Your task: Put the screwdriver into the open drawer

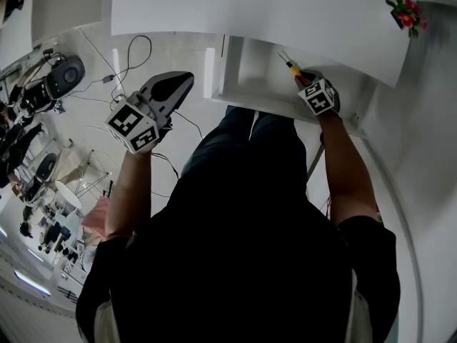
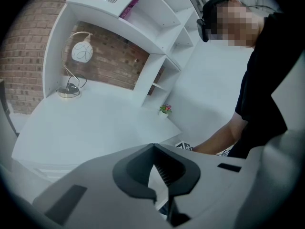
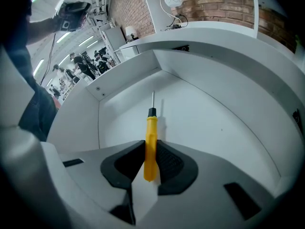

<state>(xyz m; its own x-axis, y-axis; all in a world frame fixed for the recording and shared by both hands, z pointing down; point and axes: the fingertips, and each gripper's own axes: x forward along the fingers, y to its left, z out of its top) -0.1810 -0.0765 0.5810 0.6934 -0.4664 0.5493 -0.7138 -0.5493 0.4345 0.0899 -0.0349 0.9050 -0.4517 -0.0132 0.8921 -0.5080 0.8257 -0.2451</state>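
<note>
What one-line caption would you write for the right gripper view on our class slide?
Right gripper clamps the yellow-handled screwdriver, its metal tip pointing into the white open drawer.

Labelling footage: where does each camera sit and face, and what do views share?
Head view: on the head, facing steeply down at drawer; torso, arms show.
Left gripper view: on left gripper, facing the desk; right arm shows.
Right gripper view: on right gripper, facing into drawer; left arm shows.
Shared: screwdriver, in head and right gripper views.
</note>
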